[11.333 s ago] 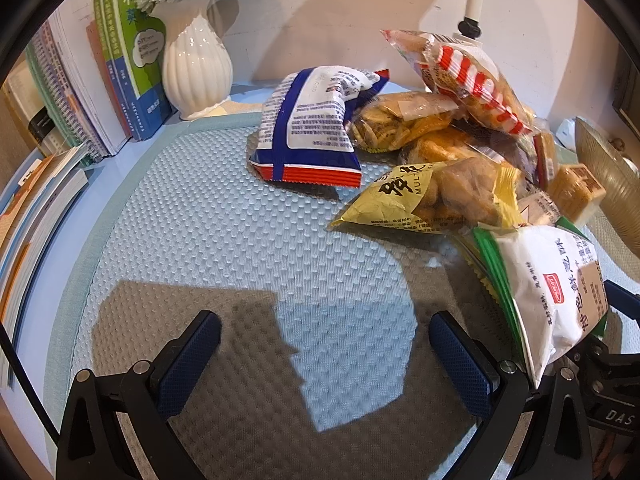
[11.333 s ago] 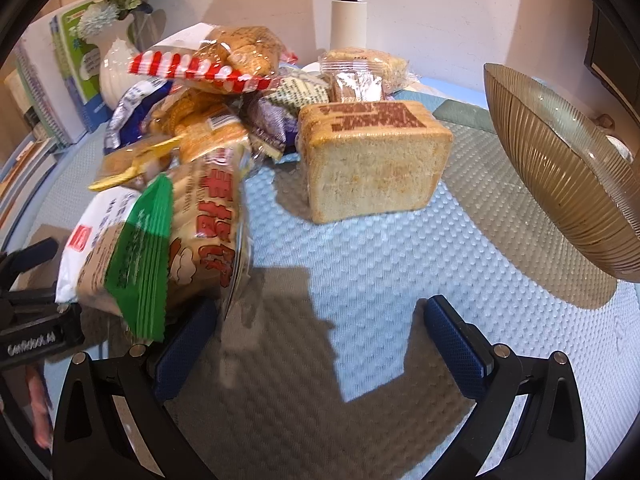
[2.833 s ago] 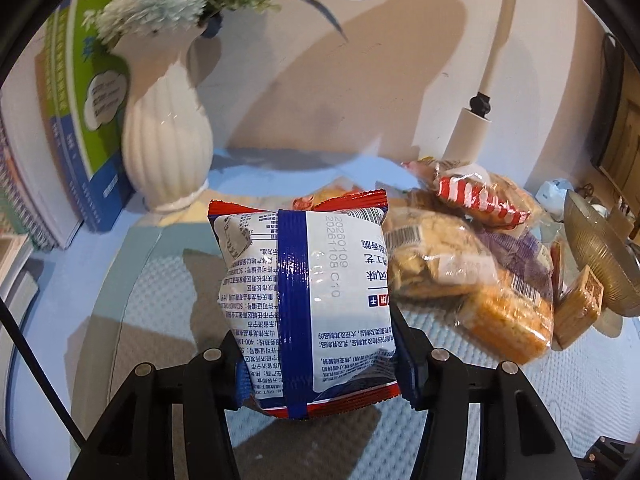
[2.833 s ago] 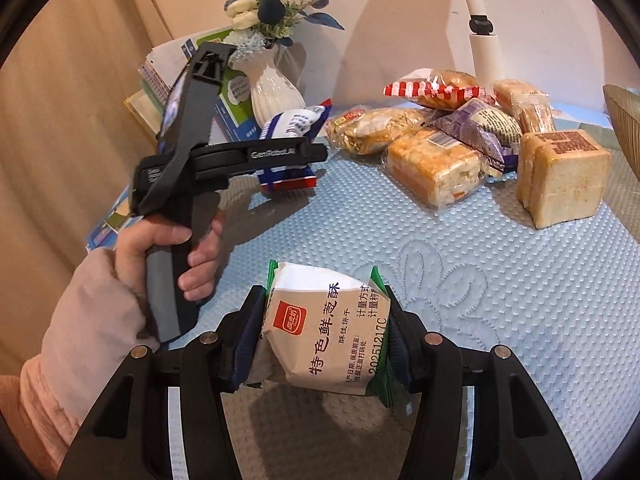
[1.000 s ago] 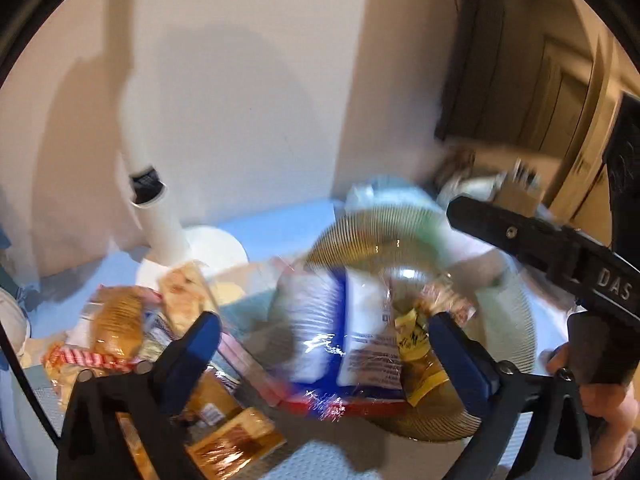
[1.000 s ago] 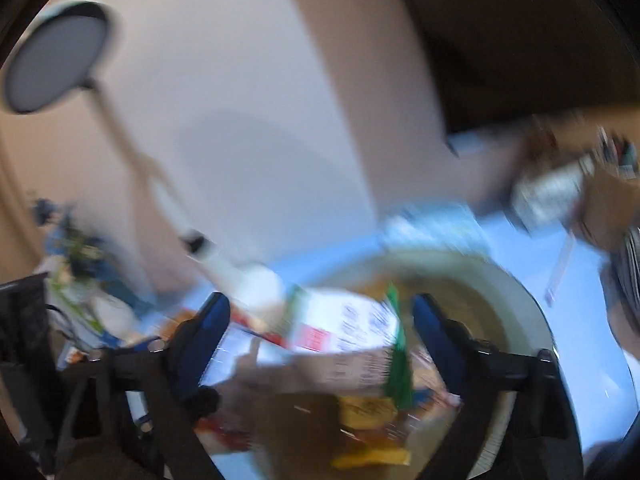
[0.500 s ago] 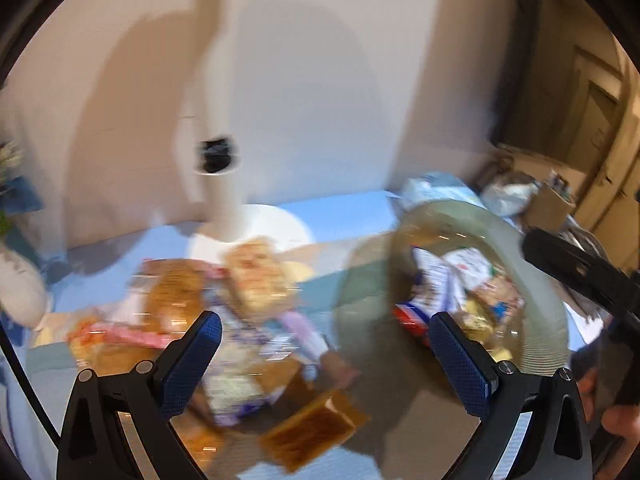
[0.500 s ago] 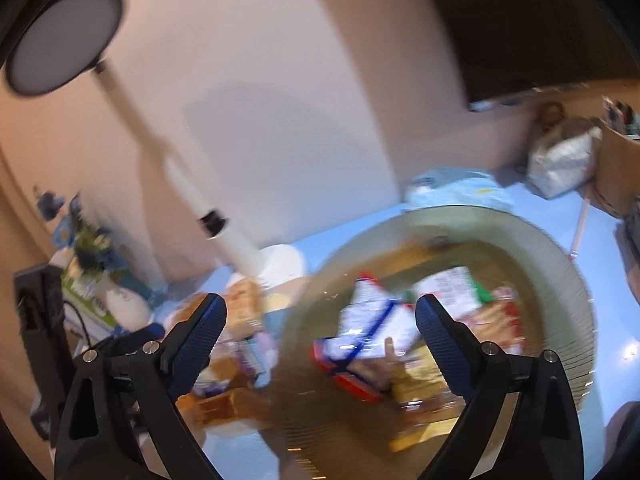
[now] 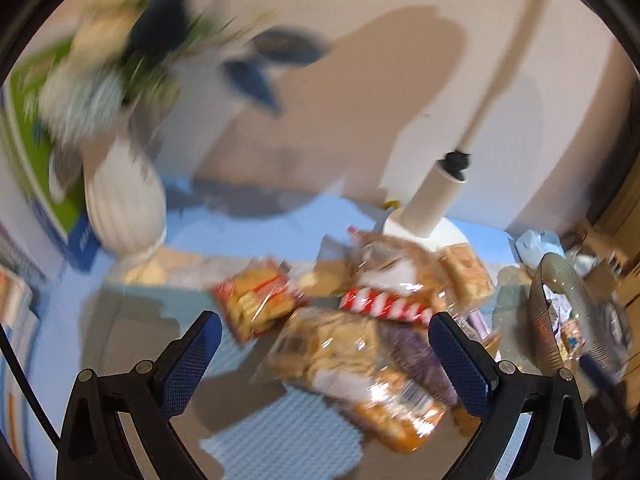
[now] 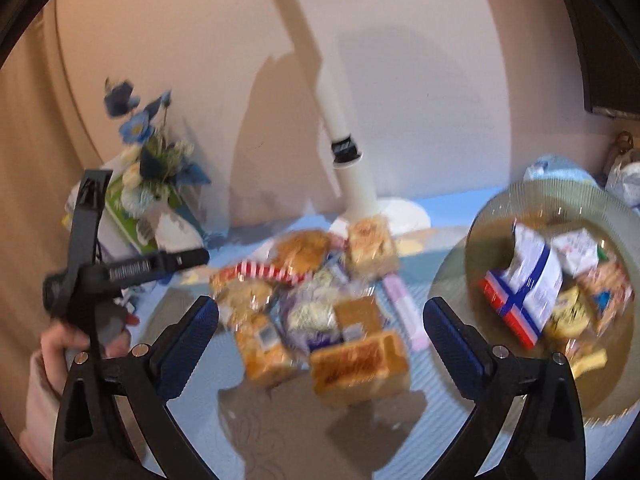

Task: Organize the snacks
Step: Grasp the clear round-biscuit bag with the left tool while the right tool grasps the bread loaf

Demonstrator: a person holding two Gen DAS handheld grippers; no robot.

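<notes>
Both views are blurred by motion. My left gripper [image 9: 322,344] is open and empty above a pile of snack packets: an orange one [image 9: 256,304], a red-and-white striped one [image 9: 384,304] and a clear cookie pack [image 9: 360,368]. My right gripper [image 10: 320,320] hangs over the same pile near a bread block [image 10: 360,364]; its jaws are opening with nothing between them. At the right, a glass bowl [image 10: 452,280] holds a blue-and-white packet [image 10: 528,284], a white packet [image 10: 576,248] and other small packs.
A white vase of flowers [image 9: 124,200] and books [image 9: 36,152] stand at the back left. A white lamp base [image 9: 432,208] stands behind the pile. A hand [image 10: 56,344] holds the left tool at the left edge. Clutter lies beyond the bowl.
Both cameras have swung left, from the glass bowl to the snack pile. The packets seen between the jaws a second ago now lie in the bowl, and both grippers are empty.
</notes>
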